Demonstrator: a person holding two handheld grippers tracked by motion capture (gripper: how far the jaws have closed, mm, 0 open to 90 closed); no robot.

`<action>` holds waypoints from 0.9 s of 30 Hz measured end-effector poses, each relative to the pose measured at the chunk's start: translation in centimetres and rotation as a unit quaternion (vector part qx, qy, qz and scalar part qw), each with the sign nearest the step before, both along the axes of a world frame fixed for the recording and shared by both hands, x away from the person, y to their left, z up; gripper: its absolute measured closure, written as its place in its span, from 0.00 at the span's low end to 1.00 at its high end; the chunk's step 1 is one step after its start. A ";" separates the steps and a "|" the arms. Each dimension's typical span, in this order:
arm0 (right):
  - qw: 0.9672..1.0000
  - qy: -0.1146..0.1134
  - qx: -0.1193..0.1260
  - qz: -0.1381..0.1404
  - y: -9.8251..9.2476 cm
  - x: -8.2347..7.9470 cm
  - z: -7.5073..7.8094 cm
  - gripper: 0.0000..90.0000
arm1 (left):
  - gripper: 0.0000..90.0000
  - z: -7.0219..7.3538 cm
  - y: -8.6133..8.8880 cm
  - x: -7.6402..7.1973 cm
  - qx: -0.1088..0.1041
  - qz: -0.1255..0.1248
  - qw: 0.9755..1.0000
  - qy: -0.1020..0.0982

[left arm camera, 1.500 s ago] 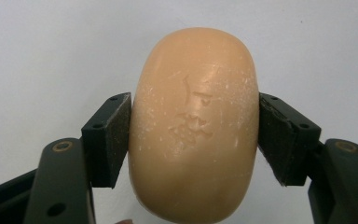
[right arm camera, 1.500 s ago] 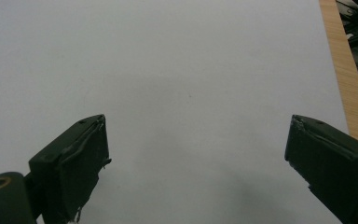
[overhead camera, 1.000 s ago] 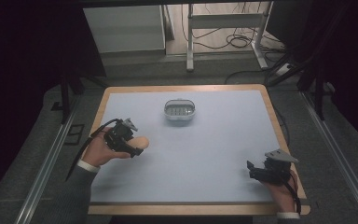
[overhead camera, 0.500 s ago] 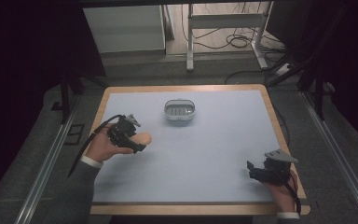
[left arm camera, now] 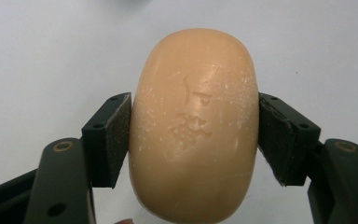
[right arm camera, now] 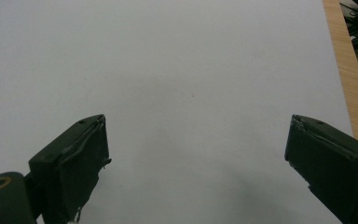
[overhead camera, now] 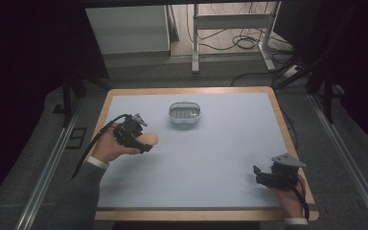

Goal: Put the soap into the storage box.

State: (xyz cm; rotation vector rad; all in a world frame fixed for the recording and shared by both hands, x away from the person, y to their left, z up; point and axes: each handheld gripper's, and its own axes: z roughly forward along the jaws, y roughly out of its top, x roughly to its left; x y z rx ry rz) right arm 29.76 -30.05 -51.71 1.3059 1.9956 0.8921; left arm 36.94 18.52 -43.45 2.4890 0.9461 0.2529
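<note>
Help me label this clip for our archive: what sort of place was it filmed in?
Probably a lab or recording workstation, not a home: a bare wood-edged table stands between metal rails, with cables on the floor behind. The left tool grips a bar of soap near a soap dish.

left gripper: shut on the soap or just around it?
Shut on it. In the left gripper view both pads press flat against the sides of the soap bar, no gap either side. The left gripper carries it above the table.
</note>
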 end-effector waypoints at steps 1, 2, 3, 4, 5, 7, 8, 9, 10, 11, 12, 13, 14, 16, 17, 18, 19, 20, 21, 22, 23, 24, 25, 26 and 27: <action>1.000 0.000 0.000 0.000 0.0 0.0 0.0 0.07 | 0.35 0.1 0.0 0.1 0.000 -0.001 1.000 0.000; 1.000 0.001 0.000 0.000 0.0 0.0 0.0 0.07 | 0.35 0.1 -0.1 0.1 -0.002 0.000 1.000 -0.001; 1.000 0.001 0.000 0.000 0.0 0.0 0.0 0.07 | 0.35 0.1 -0.2 0.2 -0.002 -0.002 1.000 0.000; 1.000 0.000 0.001 0.000 0.0 0.0 0.0 0.07 | 0.35 0.2 -0.2 0.2 0.001 -0.002 1.000 0.000; 1.000 0.001 0.002 -0.001 0.0 0.0 0.0 0.07 | 0.35 0.2 -0.3 0.3 0.000 -0.002 1.000 -0.001; 1.000 0.000 0.003 -0.002 -0.1 0.0 0.0 0.07 | 0.35 0.2 -0.5 0.5 0.002 -0.005 1.000 0.000; 1.000 0.000 0.003 -0.001 -0.1 0.0 0.0 0.07 | 0.36 0.3 -0.6 0.7 0.005 -0.006 1.000 0.000; 1.000 0.000 0.003 -0.001 -0.1 0.0 0.0 0.07 | 0.35 0.3 -0.7 0.8 0.005 -0.006 1.000 0.000; 1.000 0.000 0.002 -0.001 -0.1 0.0 0.0 0.07 | 0.36 0.3 -0.8 0.9 0.004 -0.007 1.000 0.000; 1.000 0.000 0.002 -0.001 0.0 0.0 0.0 0.07 | 0.35 0.4 -0.9 1.0 0.004 -0.008 1.000 0.001; 1.000 0.001 0.001 0.000 0.0 0.0 0.0 0.07 | 0.36 0.4 -0.9 1.0 0.004 -0.008 1.000 -0.001; 1.000 0.001 0.000 0.000 0.0 0.0 0.0 0.07 | 0.36 0.5 -1.0 1.1 0.003 -0.009 1.000 -0.001; 1.000 0.001 0.000 0.000 0.0 0.0 0.0 0.07 | 0.36 0.5 -1.1 1.2 0.004 -0.010 1.000 -0.001; 1.000 0.002 0.001 0.000 0.0 0.0 -0.1 0.07 | 0.36 0.6 -1.3 1.3 0.005 -0.012 1.000 -0.002; 1.000 0.002 0.000 0.000 0.0 0.1 -0.1 0.07 | 0.36 0.6 -1.4 1.4 0.002 -0.011 1.000 -0.002; 1.000 0.002 0.000 0.000 -0.1 0.1 -0.1 0.07 | 0.36 0.6 -1.5 1.4 0.004 -0.012 1.000 -0.002; 1.000 0.002 0.001 -0.001 -0.1 0.0 -0.1 0.07 | 0.36 0.6 -1.6 1.5 0.005 -0.012 1.000 -0.001; 1.000 0.002 0.001 -0.001 -0.1 0.0 -0.1 0.07 | 0.36 0.6 -1.6 1.6 0.006 -0.012 1.000 -0.001; 1.000 0.002 0.001 -0.001 -0.1 0.0 -0.1 0.07 | 0.36 0.7 -1.7 1.6 0.007 -0.013 1.000 -0.001; 1.000 0.001 0.000 -0.001 -0.1 0.0 -0.1 0.07 | 0.36 0.7 -1.8 1.7 0.004 -0.013 1.000 -0.002; 1.000 0.001 0.000 -0.001 0.0 0.0 0.0 0.07 | 0.36 0.7 -1.8 1.8 0.006 -0.015 1.000 -0.001; 1.000 0.001 0.000 -0.001 0.0 0.0 0.0 0.07 | 0.36 0.7 -1.9 1.9 0.007 -0.017 1.000 -0.001; 1.000 0.002 0.000 -0.001 0.0 0.0 0.0 0.07 | 0.36 0.7 -1.9 1.9 0.008 -0.017 1.000 -0.002; 1.000 0.002 0.000 -0.001 0.0 0.0 0.0 0.07 | 0.36 0.7 -2.0 2.1 0.008 -0.018 1.000 -0.001; 1.000 0.002 0.000 0.000 0.0 0.0 -0.1 0.07 | 0.36 0.7 -2.1 2.2 0.008 -0.019 1.000 -0.001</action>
